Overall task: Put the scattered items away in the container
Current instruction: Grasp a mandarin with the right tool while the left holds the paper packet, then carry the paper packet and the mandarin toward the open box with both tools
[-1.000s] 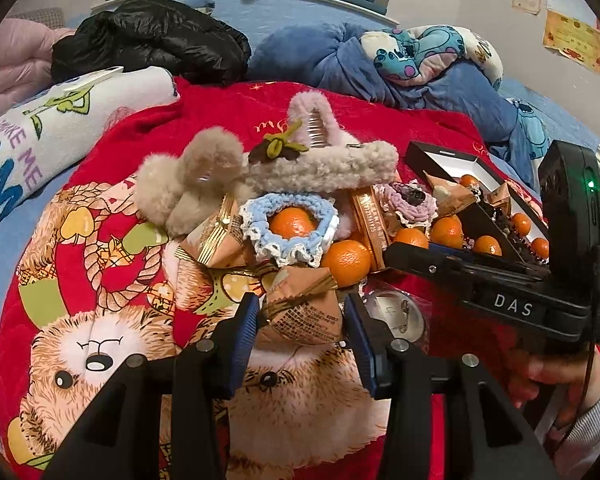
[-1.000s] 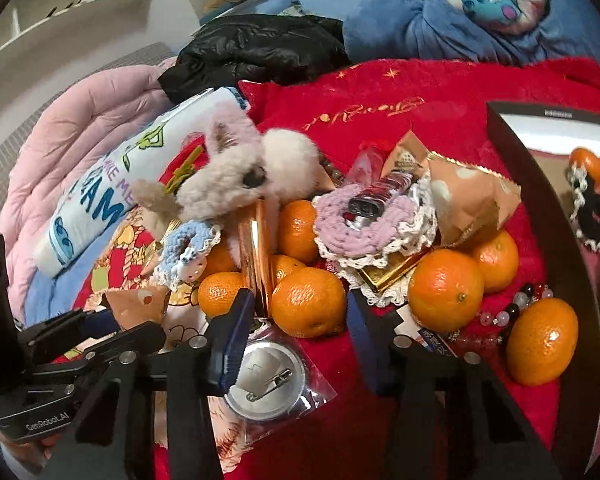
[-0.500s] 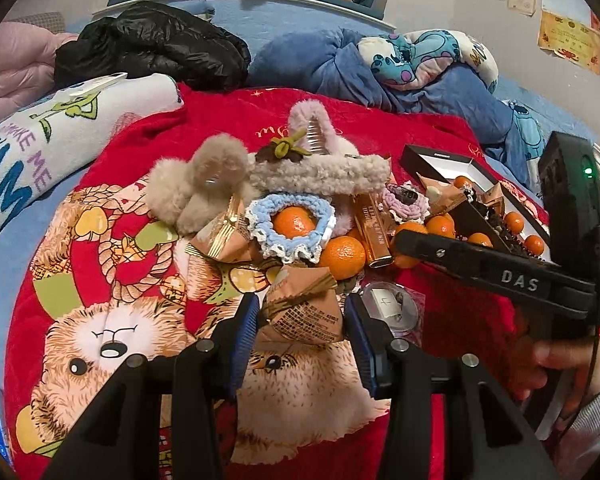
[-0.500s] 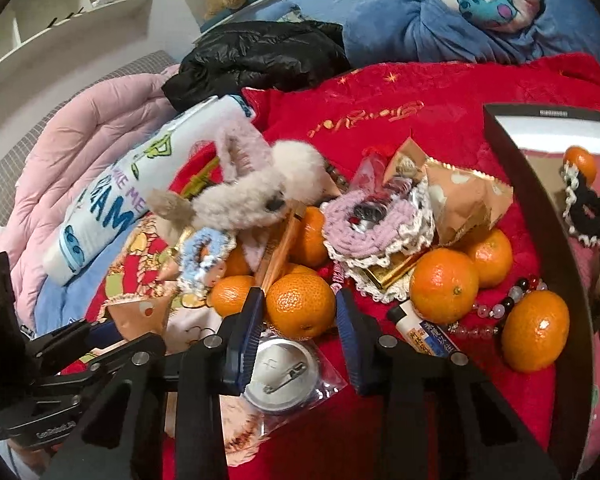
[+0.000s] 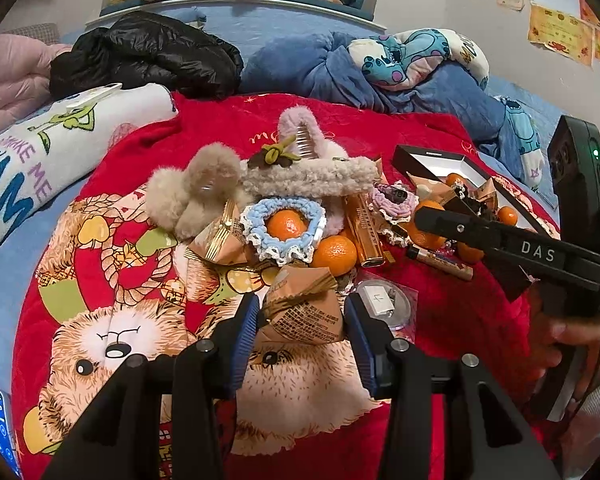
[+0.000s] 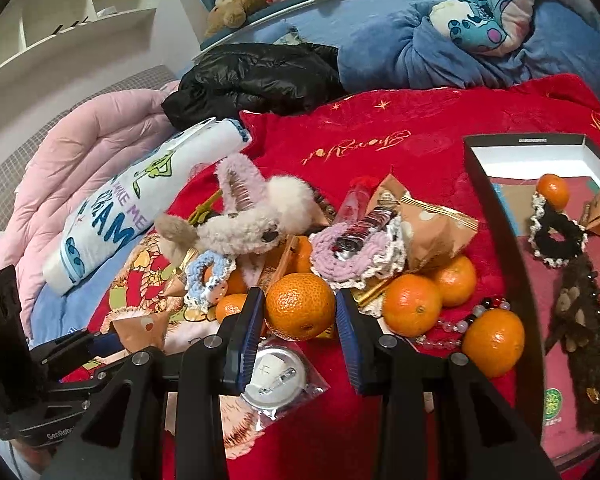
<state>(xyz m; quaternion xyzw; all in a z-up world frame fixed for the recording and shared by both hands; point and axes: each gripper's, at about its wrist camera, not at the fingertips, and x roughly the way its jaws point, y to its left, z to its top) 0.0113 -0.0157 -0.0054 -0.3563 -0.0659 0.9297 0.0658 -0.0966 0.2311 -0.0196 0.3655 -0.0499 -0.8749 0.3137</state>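
Low centre of the left wrist view, the left gripper (image 5: 300,320) pinches a brown snack packet (image 5: 302,312). In the right wrist view, the right gripper (image 6: 298,314) clamps a tangerine (image 6: 300,306). Both seem grasped for transfer; next comes carrying them to the black box (image 6: 500,216) at the right edge.

Left gripper (image 5: 300,326) jaws tight against a brown snack packet (image 5: 304,310), red bear blanket (image 5: 112,276) beneath.

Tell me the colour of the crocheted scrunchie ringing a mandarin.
Light blue with white lace edging, on the scrunchie; clearest in the left wrist view.
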